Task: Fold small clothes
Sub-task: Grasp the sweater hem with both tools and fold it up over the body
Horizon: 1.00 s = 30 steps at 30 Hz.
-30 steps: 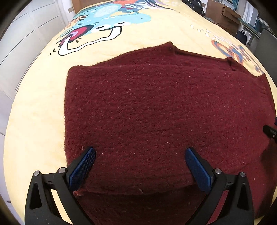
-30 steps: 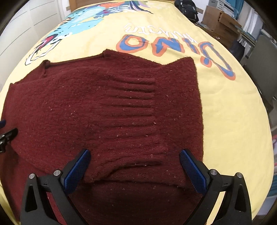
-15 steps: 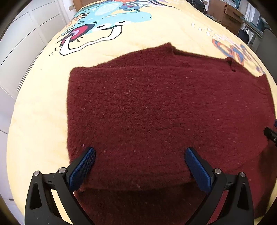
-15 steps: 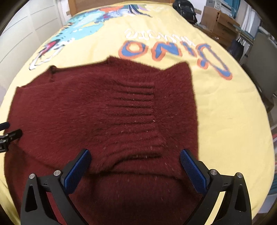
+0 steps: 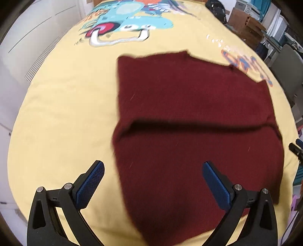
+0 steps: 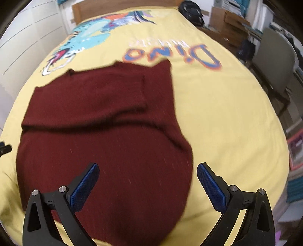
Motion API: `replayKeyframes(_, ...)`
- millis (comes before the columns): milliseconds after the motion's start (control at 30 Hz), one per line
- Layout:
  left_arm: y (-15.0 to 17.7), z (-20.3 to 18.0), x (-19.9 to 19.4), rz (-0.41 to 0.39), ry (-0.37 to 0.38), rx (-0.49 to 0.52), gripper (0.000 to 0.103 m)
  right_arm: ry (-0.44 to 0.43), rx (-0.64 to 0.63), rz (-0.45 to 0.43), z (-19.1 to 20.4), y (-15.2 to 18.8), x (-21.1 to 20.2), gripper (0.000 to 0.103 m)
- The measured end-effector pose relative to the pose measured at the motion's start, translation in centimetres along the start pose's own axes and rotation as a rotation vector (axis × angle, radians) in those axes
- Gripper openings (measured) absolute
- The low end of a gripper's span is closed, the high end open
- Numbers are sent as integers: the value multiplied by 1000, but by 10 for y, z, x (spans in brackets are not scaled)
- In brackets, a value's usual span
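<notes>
A dark red knit sweater (image 5: 198,117) lies on a yellow dinosaur-print bedspread (image 5: 62,113), its upper part folded over the lower along a crosswise edge. It also shows in the right wrist view (image 6: 106,136), where a folded sleeve lies on top. My left gripper (image 5: 153,181) is open and empty above the sweater's near left edge. My right gripper (image 6: 147,183) is open and empty above its near right part. Both views are blurred.
White cupboard doors (image 5: 28,37) run along the left of the bed. Cardboard boxes (image 6: 231,20), a grey chair (image 6: 274,62) and a dark bag (image 6: 191,9) stand to the right and at the far end.
Both grippers have pulled back and risen from the sweater, staying open. The folded edge, half a second ago between the fingers, now lies well ahead of them. More bedspread shows.
</notes>
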<state>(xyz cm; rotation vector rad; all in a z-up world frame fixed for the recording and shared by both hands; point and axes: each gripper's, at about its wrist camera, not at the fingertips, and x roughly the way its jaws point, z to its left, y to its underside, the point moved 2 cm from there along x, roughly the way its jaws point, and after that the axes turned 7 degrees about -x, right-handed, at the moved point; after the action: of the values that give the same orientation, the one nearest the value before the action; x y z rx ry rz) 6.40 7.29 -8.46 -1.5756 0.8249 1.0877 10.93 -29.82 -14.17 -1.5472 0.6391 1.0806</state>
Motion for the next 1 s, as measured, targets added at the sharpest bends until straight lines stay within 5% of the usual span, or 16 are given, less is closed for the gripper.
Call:
replayKeyframes(333,88,29,13,129,14,-40,102,-17,59,180,-7,63,20,103)
replayKeyframes(700,116,1,52,269,89,3,95,-39,54,287,2,90,41,102)
replayKeyframes(800,118,-14,61,299,70,57,89,-54,65,307,6,90,44,88)
replayKeyframes(867,118,-20,62,299,58,75,79,-99,93,328,7,93,47,50)
replayKeyframes(1000,115,-21,52,286,103,49,29,-159,109,362,6,98,48,31)
